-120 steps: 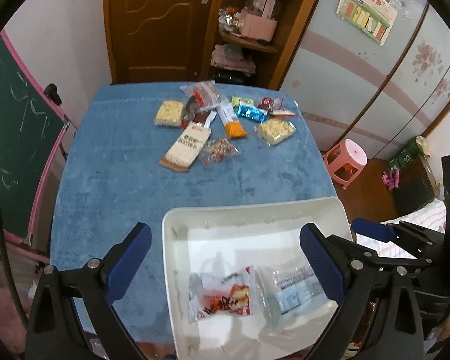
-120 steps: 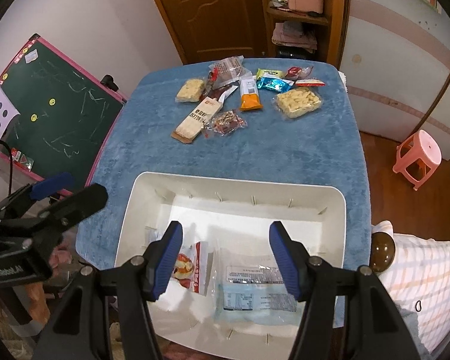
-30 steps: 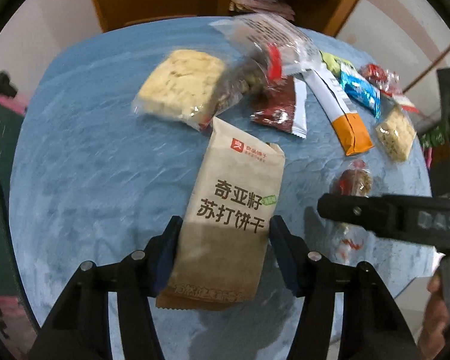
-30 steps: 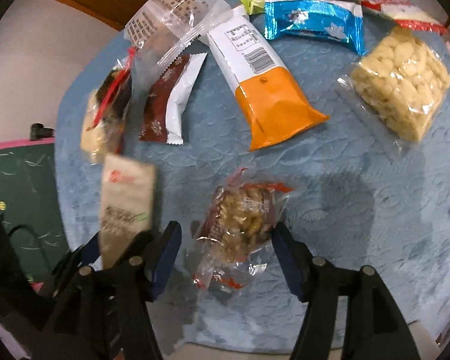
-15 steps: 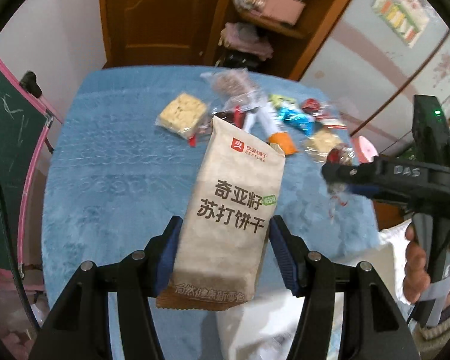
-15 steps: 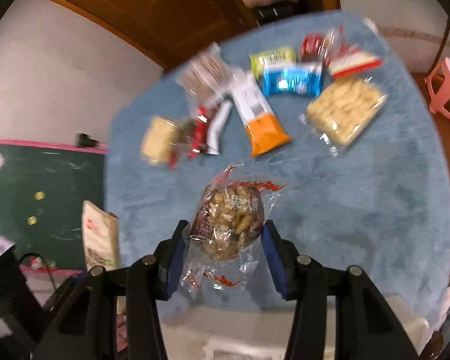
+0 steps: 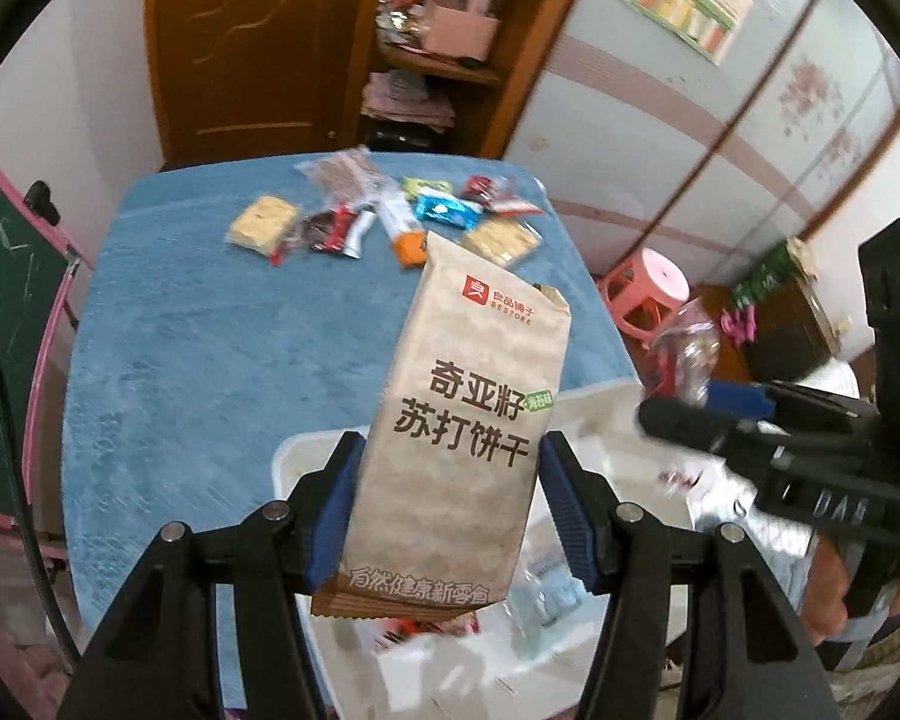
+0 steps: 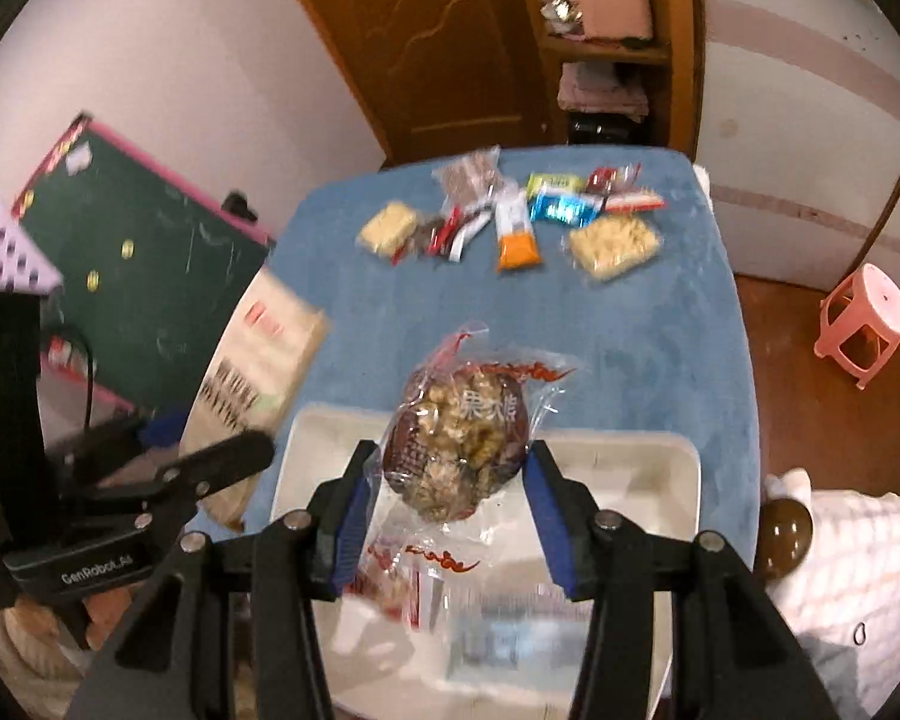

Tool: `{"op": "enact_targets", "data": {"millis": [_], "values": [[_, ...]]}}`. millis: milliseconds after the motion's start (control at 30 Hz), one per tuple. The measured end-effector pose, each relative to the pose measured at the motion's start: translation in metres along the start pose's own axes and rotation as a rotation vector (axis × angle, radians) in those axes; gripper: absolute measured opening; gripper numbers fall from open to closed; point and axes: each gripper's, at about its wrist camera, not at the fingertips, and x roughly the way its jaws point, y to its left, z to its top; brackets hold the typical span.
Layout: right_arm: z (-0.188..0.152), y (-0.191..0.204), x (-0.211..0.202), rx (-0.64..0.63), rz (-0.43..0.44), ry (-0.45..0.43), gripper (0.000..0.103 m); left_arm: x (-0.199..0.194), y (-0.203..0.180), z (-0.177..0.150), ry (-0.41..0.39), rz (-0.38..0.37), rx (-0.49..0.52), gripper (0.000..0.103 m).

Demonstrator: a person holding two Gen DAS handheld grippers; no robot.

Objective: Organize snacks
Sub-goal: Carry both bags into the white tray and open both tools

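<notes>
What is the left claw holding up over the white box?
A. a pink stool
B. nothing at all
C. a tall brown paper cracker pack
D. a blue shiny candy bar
C. The left claw has its blue pads pressed on both sides of the brown paper cracker pack, which hangs above the white box.

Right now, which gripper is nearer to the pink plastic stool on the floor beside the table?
Right. The right gripper, holding a clear nut-snack bag, is on the stool's side of the table; the left gripper, holding a tan cracker packet, is farther over.
</notes>
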Motion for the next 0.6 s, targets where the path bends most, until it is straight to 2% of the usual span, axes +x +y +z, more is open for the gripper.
{"op": "enact_targets", "data": {"millis": [133, 433, 500, 567, 600], "values": [[-0.023, 0.001, 0.003, 0.000, -0.004, 0.052, 0.050, 0.006, -0.023, -0.017, 0.031, 0.021, 0.057, 0.058], [-0.048, -0.007, 0.009, 0.023, -0.073, 0.127, 0.053, 0.016, -0.035, -0.035, 0.102, 0.033, 0.082, 0.058], [-0.051, -0.012, 0.010, 0.046, -0.080, 0.138, 0.054, 0.018, -0.034, -0.038, 0.115, 0.031, 0.070, 0.064], [-0.054, -0.014, 0.010, 0.060, -0.076, 0.139, 0.054, 0.018, -0.034, -0.040, 0.121, 0.021, 0.053, 0.083], [-0.055, -0.015, 0.009, 0.067, -0.077, 0.136, 0.054, 0.017, -0.033, -0.041, 0.115, 0.021, 0.045, 0.084]]}}
